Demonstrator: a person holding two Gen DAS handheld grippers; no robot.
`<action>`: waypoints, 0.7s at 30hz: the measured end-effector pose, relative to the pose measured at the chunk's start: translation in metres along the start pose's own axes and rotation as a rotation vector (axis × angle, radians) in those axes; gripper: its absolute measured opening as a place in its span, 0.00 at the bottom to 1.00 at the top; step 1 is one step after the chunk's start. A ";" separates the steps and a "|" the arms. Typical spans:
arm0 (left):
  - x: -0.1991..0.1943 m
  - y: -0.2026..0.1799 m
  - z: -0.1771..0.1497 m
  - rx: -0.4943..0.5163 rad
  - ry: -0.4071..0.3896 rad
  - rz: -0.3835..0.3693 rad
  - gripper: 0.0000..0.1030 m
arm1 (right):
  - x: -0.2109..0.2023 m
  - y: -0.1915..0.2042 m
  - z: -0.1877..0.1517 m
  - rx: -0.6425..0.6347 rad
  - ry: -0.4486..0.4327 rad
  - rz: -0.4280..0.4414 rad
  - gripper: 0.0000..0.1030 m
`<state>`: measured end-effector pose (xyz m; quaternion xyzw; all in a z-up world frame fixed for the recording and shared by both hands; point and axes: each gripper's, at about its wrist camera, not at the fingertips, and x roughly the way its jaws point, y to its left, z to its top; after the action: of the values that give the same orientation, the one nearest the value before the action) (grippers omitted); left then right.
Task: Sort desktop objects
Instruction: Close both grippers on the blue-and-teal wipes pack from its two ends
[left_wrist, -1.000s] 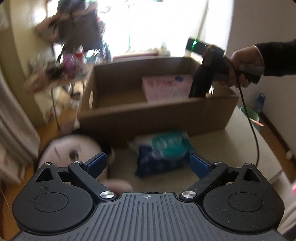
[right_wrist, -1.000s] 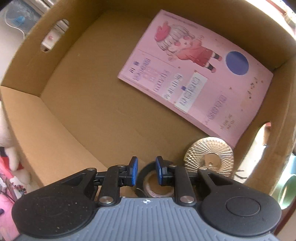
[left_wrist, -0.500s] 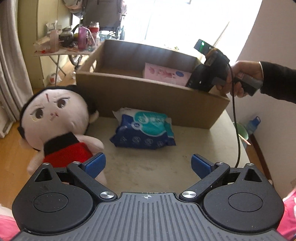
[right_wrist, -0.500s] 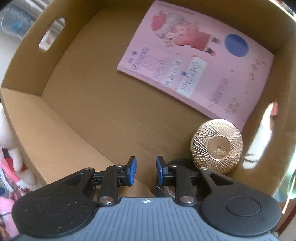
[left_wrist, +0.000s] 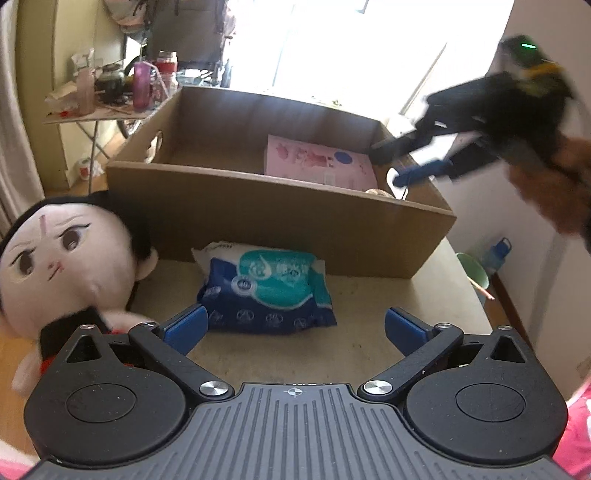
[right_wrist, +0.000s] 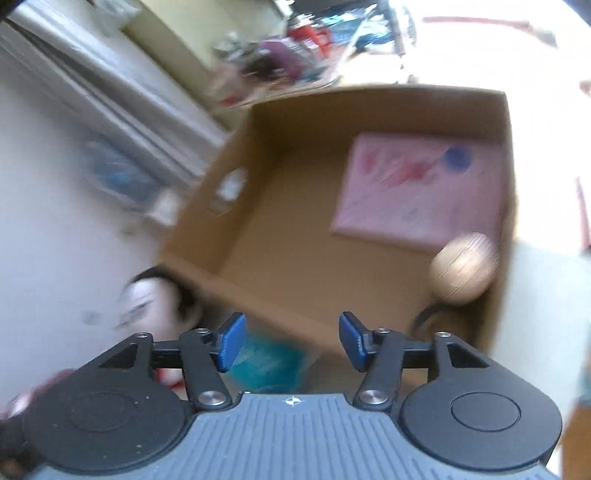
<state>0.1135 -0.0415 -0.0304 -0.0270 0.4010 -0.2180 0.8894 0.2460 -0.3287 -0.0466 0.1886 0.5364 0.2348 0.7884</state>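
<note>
Now hovering with left gripper (left_wrist: 293, 328) spread wide, wet-wipe pack (left_wrist: 267, 291) lying at twelve o'clock just beyond the fingertips; right gripper (right_wrist: 291, 341) gaping wide and empty above cardboard box (right_wrist: 258, 206) at twelve o'clock.

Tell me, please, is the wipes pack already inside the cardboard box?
No, the wipes pack lies on the table in front of the box, outside its near wall.

A lived-in home room: cluttered folding side table (left_wrist: 92, 110) of bottles, pale curtain (left_wrist: 14, 147), sunlit window (left_wrist: 332, 44)
</note>
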 end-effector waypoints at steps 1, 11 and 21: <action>0.005 0.000 0.003 0.010 0.005 0.008 1.00 | 0.007 0.004 -0.013 0.015 0.013 0.016 0.61; 0.051 0.010 0.020 0.066 0.073 0.091 1.00 | 0.056 -0.031 -0.069 0.300 -0.016 0.059 0.70; 0.077 0.013 0.024 0.086 0.154 0.096 1.00 | 0.083 -0.053 -0.068 0.447 -0.051 0.187 0.86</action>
<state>0.1803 -0.0646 -0.0706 0.0474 0.4592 -0.1935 0.8657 0.2175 -0.3211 -0.1627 0.4133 0.5349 0.1774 0.7152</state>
